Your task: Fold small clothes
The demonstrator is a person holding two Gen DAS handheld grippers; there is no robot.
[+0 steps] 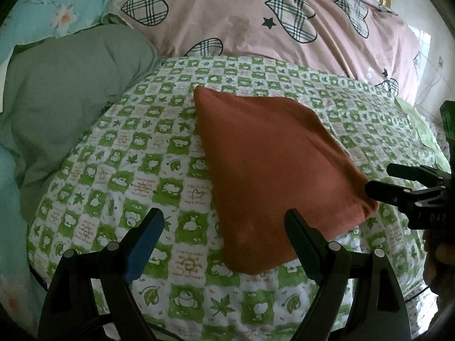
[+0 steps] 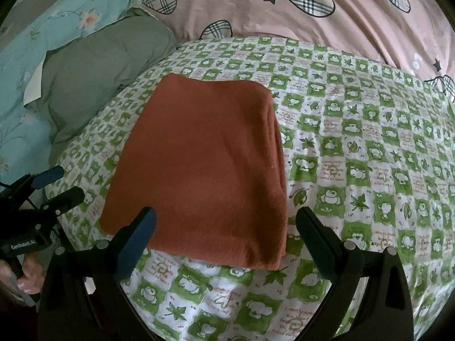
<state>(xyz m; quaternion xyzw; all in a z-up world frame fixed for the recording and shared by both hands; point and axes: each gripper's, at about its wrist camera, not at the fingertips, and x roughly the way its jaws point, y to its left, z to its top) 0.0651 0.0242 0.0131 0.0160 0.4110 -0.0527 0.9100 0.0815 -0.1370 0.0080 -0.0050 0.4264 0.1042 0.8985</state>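
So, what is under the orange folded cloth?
The orange folded cloth lies on the green-and-white checkered sheet, which shows all around it. Whether anything else lies beneath the cloth is hidden; both tongs are open and off it.

The folded cloth (image 2: 207, 167) lies flat on the checked sheet (image 2: 355, 147), with sheet exposed on all its sides. Behind the sheet a heart-print quilt (image 2: 284, 5) is bunched up; to the left rear lies a plain pillow (image 2: 96, 71), with a floral pillow (image 2: 57, 20) behind and left of it. The right gripper (image 2: 226, 227) stands at the cloth's near edge, its near right corner between the spread fingers; the left gripper (image 1: 224, 227) stands left of it at the near left corner, likewise spread.
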